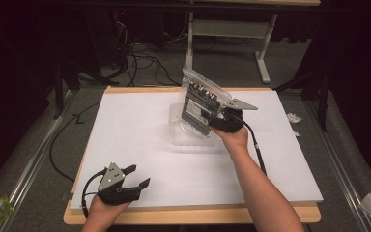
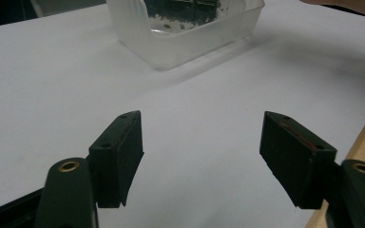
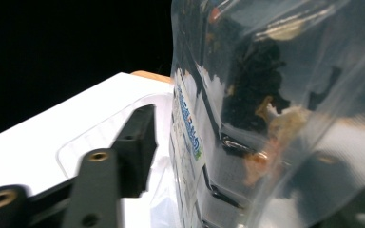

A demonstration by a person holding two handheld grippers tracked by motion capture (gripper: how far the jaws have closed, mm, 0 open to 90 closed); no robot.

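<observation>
Right tool (image 1: 218,117) in the high view is closed on a clear plastic bag (image 1: 204,99) of dark contents, holding it tilted just above a clear plastic tub (image 1: 181,137) on the white sheet (image 1: 135,140) covering the desk (image 1: 188,215). Well apart, toward the person and to the left, the left tool (image 1: 134,176) rests at the desk's near edge, jaws spread and holding nothing.

From the left tool view, its jaws stand wide apart over bare white sheet (image 2: 52,80), with the tub (image 2: 185,35) well ahead.

From the right tool view, the bag (image 3: 266,114) presses against the inner face of the left jaw, and the tub's rim (image 3: 76,142) lies beyond and below.
</observation>
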